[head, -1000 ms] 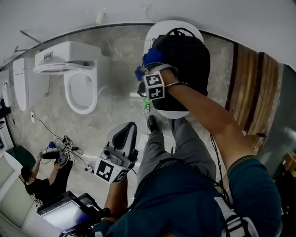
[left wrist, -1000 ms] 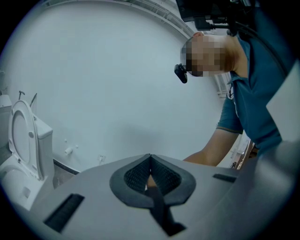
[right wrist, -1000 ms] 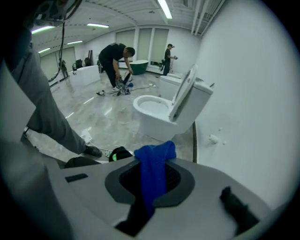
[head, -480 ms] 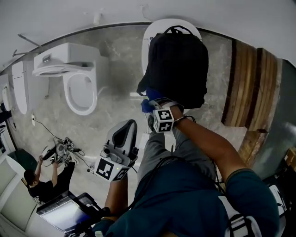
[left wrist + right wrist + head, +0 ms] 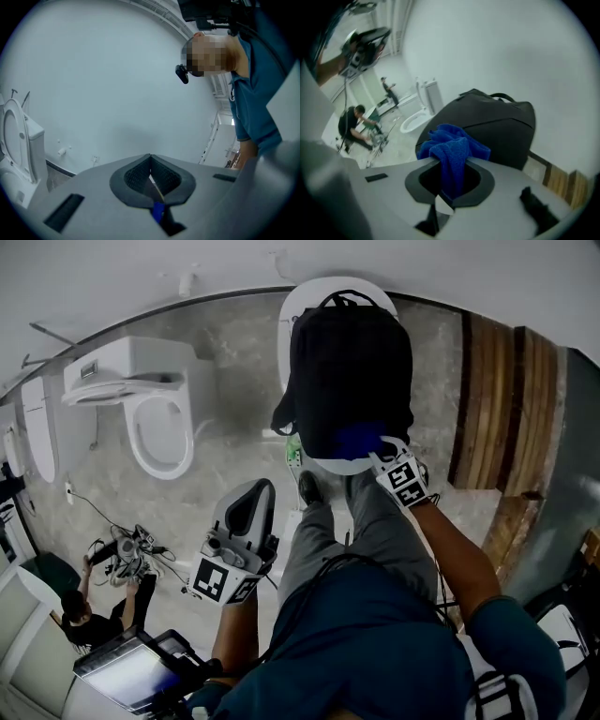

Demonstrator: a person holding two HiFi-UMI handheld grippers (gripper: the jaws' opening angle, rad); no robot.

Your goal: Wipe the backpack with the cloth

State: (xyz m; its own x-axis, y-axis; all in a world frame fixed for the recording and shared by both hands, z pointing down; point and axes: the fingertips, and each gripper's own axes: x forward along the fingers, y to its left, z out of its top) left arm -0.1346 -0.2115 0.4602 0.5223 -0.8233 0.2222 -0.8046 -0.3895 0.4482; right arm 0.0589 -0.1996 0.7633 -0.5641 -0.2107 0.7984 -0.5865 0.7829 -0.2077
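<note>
A black backpack (image 5: 352, 362) lies on a round white stand (image 5: 286, 320) in the head view. My right gripper (image 5: 373, 452) is at the backpack's near edge, shut on a blue cloth (image 5: 359, 438) that rests against the fabric. In the right gripper view the cloth (image 5: 451, 149) bunches out of the shut jaws of that gripper (image 5: 451, 164), with the backpack (image 5: 492, 123) just behind it. My left gripper (image 5: 253, 495) hangs low and well apart from the backpack. In its own view the left gripper (image 5: 150, 172) is shut on nothing and faces a bare white wall.
A white toilet (image 5: 155, 418) stands left of the stand. Wooden slats (image 5: 506, 399) run along the right. A person (image 5: 80, 610) crouches on the floor at lower left beside tangled cables (image 5: 127, 549). A screen device (image 5: 131, 671) sits near my left arm.
My right gripper has dragged the cloth from the backpack's upper left side down along it to its near right edge. The left gripper has barely moved.
</note>
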